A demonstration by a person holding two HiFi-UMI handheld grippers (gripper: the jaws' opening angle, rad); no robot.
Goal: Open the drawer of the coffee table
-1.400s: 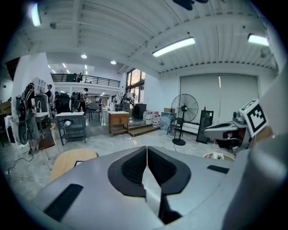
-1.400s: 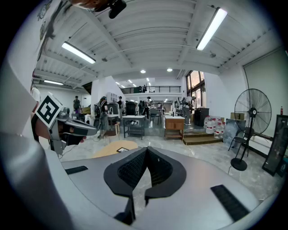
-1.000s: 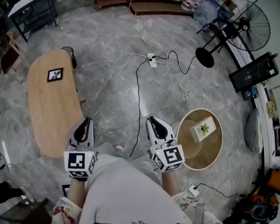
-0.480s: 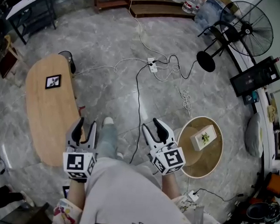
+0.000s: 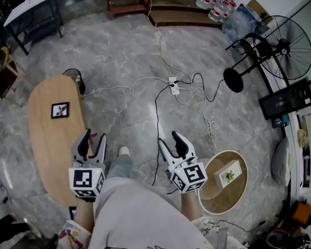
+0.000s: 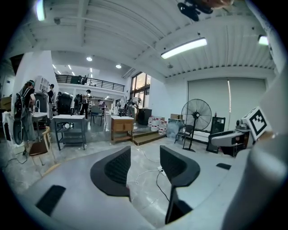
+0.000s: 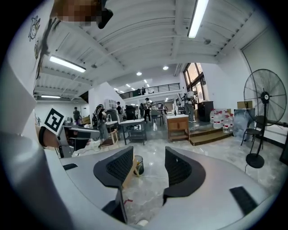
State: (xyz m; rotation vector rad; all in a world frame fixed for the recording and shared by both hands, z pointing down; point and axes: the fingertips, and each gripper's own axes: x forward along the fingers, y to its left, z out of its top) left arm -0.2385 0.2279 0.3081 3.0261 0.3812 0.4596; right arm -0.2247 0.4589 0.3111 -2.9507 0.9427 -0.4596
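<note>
The left gripper [image 5: 93, 139] and the right gripper [image 5: 170, 140] both had their black jaws wide apart and held nothing.
The jaws had just been opening, with only the grey stone floor [image 5: 123, 47] showing between them. The long light-brown wooden coffee table [image 5: 46, 148] lay close by, at nine o'clock from the left gripper.

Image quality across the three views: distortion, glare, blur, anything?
Head view: sharp, evenly lit, fisheye bowing at the edges, soft sheen on the marble floor. Left gripper view: round black vignette, ceiling strip light blown out. Right gripper view: same vignette, overhead tube light clipped too.
</note>
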